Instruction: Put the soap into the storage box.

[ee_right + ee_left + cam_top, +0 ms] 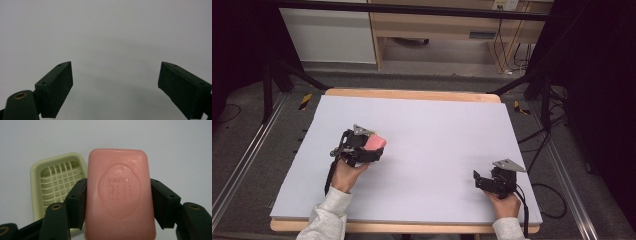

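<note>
Soap: a pink bar [120, 195] is clamped by its two long sides between the jaws of the left tool [118, 202], held above the table (stamped lettering is seen upside down in the left gripper view).
Soap dish: a pale green dish [56, 182] with a grid floor is seen on the table, beneath and partly behind the bar.
Left tool: closed on the soap, seen left of centre [374, 147] in the high view.
Right tool: its jaws [115, 87] are spread wide with nothing between them; it is held near the table's right front corner [484, 181].
Table: a pale sheet [437, 130] covers it.
</note>
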Action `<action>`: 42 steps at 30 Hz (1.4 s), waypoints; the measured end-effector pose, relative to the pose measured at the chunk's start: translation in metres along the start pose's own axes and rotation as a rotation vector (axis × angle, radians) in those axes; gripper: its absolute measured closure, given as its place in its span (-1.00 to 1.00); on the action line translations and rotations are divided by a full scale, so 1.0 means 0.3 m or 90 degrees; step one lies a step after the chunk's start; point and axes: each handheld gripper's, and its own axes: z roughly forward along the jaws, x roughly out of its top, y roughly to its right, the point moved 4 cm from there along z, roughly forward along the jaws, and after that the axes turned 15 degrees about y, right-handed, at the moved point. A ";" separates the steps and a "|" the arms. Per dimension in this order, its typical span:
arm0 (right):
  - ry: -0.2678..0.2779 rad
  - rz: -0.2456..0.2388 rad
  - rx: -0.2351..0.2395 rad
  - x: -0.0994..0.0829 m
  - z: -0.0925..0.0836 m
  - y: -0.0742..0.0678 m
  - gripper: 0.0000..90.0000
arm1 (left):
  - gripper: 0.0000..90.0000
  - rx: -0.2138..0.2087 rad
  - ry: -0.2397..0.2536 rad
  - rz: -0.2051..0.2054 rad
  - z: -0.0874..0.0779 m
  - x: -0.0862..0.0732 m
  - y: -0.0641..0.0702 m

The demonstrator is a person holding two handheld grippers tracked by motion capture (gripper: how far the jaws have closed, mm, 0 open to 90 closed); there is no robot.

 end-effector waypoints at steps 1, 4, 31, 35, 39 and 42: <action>0.000 0.000 0.000 0.000 0.000 0.000 -0.71 | -0.17 0.003 0.000 -0.004 0.002 -0.001 -0.005; -0.001 0.001 0.000 0.000 0.001 0.000 -0.71 | -0.18 0.016 -0.001 -0.005 0.007 -0.003 -0.024; -0.002 -0.001 0.002 -0.001 0.004 -0.001 -0.71 | -0.18 0.081 0.002 -0.046 0.043 -0.013 -0.172; -0.002 -0.002 0.002 -0.002 0.005 -0.001 -0.71 | -0.18 0.086 0.001 -0.050 0.054 -0.015 -0.183; -0.004 -0.002 0.002 -0.002 0.006 -0.001 -0.71 | -0.17 0.090 -0.001 -0.054 0.063 -0.018 -0.198; -0.004 -0.002 0.002 -0.002 0.006 -0.001 -0.71 | -0.18 0.095 -0.001 -0.056 0.068 -0.021 -0.205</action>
